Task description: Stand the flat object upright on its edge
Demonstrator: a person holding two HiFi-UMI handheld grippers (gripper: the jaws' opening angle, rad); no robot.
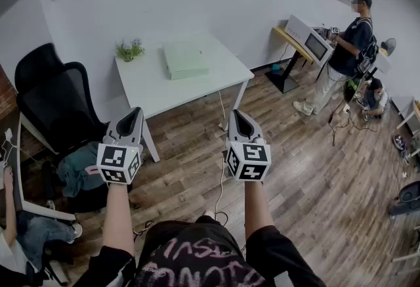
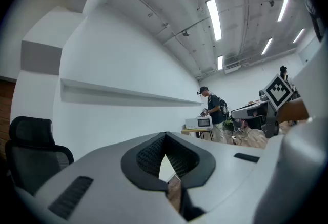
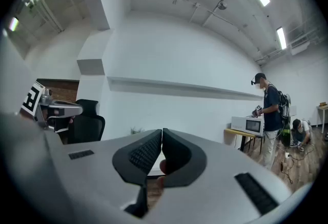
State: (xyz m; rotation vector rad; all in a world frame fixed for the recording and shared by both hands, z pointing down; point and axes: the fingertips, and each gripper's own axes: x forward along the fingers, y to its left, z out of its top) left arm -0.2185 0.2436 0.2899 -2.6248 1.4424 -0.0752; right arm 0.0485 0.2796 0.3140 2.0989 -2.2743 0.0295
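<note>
Pale-green flat box (image 1: 186,59) lay flat near middle of table (image 1: 147,92), untouched; L gripper (image 1: 136,112) & R gripper (image 1: 235,115) hung short of near edge, jaws shut w/ nothing held, so task not begun.

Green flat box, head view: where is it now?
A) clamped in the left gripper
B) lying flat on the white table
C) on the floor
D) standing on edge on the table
B: the green flat box lies broad face down on the white table, a little apart from the small plant, with neither gripper touching it.
</note>
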